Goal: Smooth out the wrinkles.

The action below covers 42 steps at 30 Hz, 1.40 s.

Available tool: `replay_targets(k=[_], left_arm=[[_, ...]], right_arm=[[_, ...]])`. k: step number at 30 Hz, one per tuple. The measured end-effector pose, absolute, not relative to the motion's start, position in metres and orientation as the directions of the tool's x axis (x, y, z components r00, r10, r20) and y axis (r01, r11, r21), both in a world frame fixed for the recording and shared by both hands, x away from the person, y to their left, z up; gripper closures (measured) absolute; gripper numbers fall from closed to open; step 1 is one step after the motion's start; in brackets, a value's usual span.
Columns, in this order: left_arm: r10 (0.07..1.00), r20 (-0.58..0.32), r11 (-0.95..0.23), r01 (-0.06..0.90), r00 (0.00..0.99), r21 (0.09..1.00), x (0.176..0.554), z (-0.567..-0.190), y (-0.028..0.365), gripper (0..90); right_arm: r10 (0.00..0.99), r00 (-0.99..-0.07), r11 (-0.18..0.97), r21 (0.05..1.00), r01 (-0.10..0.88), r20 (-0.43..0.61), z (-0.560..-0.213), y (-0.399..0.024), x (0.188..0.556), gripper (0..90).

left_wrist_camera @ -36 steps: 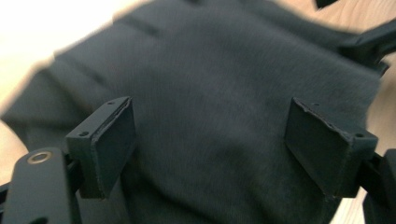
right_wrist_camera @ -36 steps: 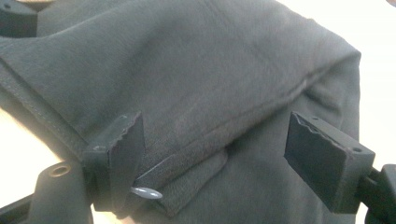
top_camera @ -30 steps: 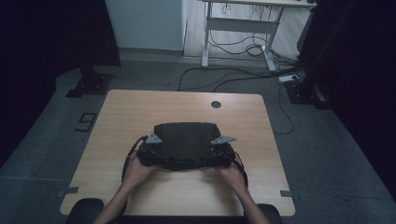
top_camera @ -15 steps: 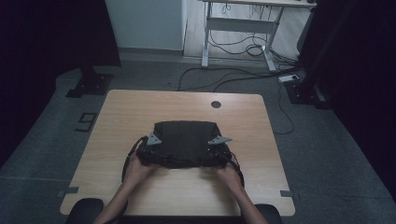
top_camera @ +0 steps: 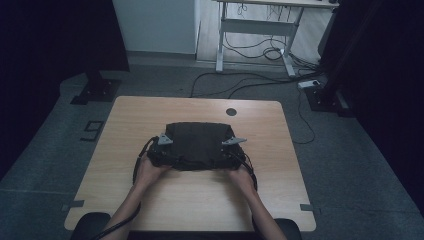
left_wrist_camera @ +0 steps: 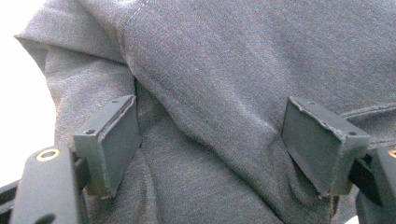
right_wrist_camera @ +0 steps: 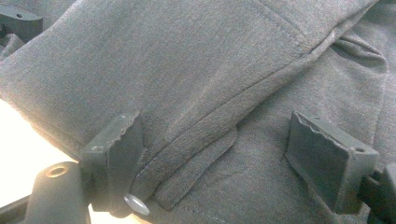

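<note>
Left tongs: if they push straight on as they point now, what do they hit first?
Most likely the dark grey garment: its folded cloth lies right ahead of the left tongs, between the open jaws. Whether they already touch it is unclear.

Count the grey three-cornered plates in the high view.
2. One plate sits on the left gripper at the dark garment's left edge; the other plate sits on the right gripper at its right edge. None seems hidden.

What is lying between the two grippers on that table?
A dark grey folded garment spans the gap between the left gripper and right gripper in the high view, on the wooden table.
</note>
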<state>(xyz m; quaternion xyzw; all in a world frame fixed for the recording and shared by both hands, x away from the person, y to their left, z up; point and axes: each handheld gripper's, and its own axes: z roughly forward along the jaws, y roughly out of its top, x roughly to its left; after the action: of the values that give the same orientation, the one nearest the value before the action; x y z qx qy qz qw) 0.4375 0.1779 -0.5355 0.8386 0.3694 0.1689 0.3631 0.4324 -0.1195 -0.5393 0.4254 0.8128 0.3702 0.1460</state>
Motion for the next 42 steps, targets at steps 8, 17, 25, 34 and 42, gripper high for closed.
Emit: replay_targets(k=[8,17,25,34,42], left_arm=[[0.735,-0.02,-0.444,0.503,0.678,0.741,0.436,-0.534,0.181,17.3],[0.734,-0.04,-0.43,0.511,0.678,0.744,0.424,-0.519,0.187,12.7],[0.719,-0.02,-0.448,0.485,0.695,0.751,0.406,-0.498,0.198,6.0],[0.7,0.055,-0.51,0.444,0.712,0.737,0.38,-0.485,0.206,0.0],[0.712,0.077,-0.506,0.435,0.698,0.745,0.361,-0.483,0.223,0.0]], right_arm=[[0.803,-0.591,0.35,0.736,0.58,0.084,-0.539,-0.121,0.43,19.4],[0.783,-0.616,0.37,0.73,0.575,0.088,-0.525,-0.123,0.426,15.1],[0.745,-0.665,0.425,0.731,0.534,0.052,-0.505,-0.125,0.411,12.1],[0.731,-0.682,0.442,0.742,0.504,0.028,-0.489,-0.139,0.391,8.3],[0.749,-0.662,0.431,0.748,0.504,0.014,-0.482,-0.162,0.373,4.0]])
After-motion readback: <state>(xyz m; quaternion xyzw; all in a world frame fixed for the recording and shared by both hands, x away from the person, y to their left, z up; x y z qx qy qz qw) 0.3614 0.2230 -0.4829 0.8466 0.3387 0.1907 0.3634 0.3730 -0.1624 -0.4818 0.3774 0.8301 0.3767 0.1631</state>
